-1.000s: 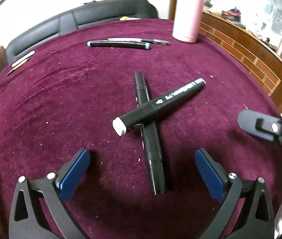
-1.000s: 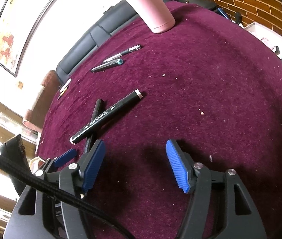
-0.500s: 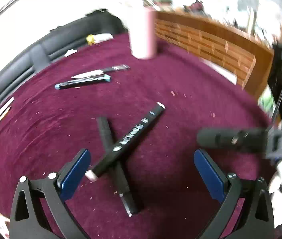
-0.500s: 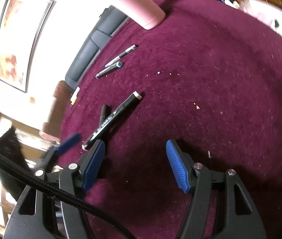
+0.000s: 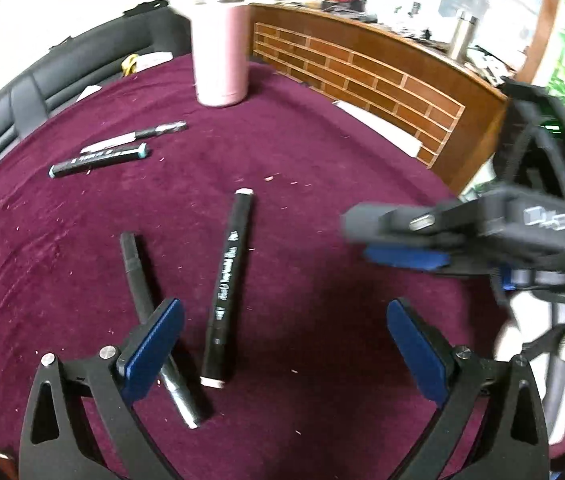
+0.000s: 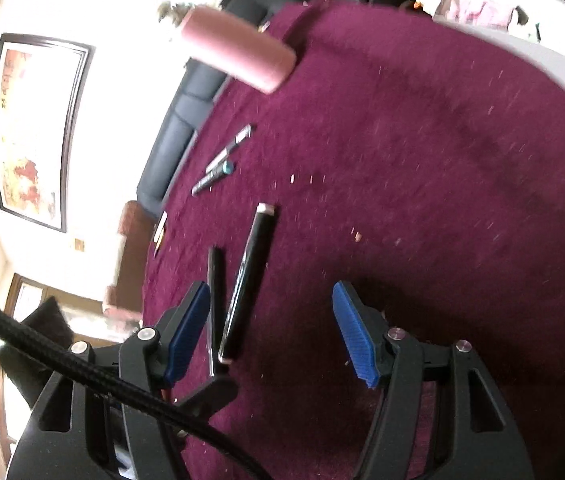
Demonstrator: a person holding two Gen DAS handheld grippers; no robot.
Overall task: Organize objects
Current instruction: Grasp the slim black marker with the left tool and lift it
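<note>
Left wrist view: black white-capped marker (image 5: 227, 288) lies beside thinner black pen (image 5: 150, 312).

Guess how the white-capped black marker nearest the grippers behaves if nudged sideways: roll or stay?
The white-capped marker looks like a stiff, straight barrel, so it probably moves as one piece. The fuzzy maroon cloth likely damps rolling. Its near end sits close to the thin black pen, so a nudge might knock that.

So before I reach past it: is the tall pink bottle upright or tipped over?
Upright: the tall pink bottle stands on its base on the maroon tablecloth.
</note>
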